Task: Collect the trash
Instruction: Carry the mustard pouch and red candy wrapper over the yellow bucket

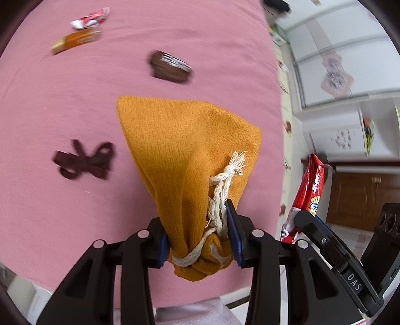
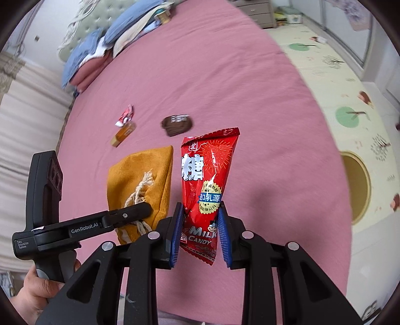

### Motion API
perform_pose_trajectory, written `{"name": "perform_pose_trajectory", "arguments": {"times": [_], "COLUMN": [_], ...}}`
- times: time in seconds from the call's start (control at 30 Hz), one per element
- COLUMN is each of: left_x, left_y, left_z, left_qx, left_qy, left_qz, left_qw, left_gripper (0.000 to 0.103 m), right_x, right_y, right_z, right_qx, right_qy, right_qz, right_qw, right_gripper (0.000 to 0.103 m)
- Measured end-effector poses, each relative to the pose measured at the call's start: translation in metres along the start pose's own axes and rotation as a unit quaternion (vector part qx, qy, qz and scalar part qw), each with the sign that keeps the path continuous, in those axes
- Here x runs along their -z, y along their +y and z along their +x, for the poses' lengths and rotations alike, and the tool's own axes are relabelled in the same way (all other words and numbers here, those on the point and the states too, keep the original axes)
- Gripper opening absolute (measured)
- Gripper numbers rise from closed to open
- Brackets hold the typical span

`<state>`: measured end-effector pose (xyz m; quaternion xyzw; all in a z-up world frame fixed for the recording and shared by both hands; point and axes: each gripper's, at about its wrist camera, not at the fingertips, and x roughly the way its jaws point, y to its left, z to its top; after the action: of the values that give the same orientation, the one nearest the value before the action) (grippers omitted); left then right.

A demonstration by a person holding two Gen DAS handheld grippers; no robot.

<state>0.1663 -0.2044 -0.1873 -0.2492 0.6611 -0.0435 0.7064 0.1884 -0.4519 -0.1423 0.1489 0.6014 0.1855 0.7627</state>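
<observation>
My left gripper (image 1: 200, 240) is shut on the gathered neck of a mustard-yellow drawstring pouch (image 1: 185, 150), which hangs above the pink bed with its white cord (image 1: 220, 197) dangling. My right gripper (image 2: 200, 232) is shut on a red milk candy bag (image 2: 207, 180), held upright just right of the pouch (image 2: 142, 187). The candy bag (image 1: 307, 190) and right gripper (image 1: 307, 225) show at the right edge of the left wrist view. On the bed lie a brown wrapper (image 1: 171, 67), an orange wrapper (image 1: 76, 41) and a red-and-white wrapper (image 1: 91, 18).
A dark brown ribbon bow (image 1: 83, 162) lies on the pink bedspread (image 2: 225, 87). Pillows and folded bedding (image 2: 107, 42) sit at the bed's far end. A patterned floor mat (image 2: 350, 112) runs along the right side. A hand (image 2: 37, 292) holds the left gripper's handle.
</observation>
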Motion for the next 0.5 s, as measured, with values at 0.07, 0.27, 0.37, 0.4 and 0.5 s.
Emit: {"name": "perform_pose_trajectory", "arguments": {"times": [0.07, 0.27, 0.37, 0.4, 0.5], "left_x": [0.007, 0.030, 0.036, 0.038, 0.041], "left_y": [-0.018, -0.076, -0.102, -0.110, -0.134], "left_z": [0.009, 0.041, 0.061, 0.067, 0.085], "left_qx": [0.001, 0.001, 0.003, 0.004, 0.002], "left_qy": [0.010, 0.047, 0.069, 0.075, 0.089], "left_qz": [0.019, 0.071, 0.092, 0.098, 0.118], "left_qw": [0.9998, 0.9963, 0.9933, 0.9923, 0.9890], "left_gripper": [0.039, 0.039, 0.039, 0.039, 0.039], "right_x": [0.010, 0.038, 0.050, 0.053, 0.062], "right_y": [-0.017, -0.072, -0.100, -0.108, -0.136], "right_z": [-0.013, -0.045, -0.056, -0.060, -0.070], "right_qx": [0.007, 0.022, 0.032, 0.034, 0.038], "right_qy": [-0.009, -0.028, -0.035, -0.037, -0.043], "right_qz": [0.017, 0.075, 0.103, 0.112, 0.140], "right_qw": [1.000, 0.997, 0.994, 0.992, 0.988], "right_gripper": [0.027, 0.027, 0.027, 0.027, 0.027]}}
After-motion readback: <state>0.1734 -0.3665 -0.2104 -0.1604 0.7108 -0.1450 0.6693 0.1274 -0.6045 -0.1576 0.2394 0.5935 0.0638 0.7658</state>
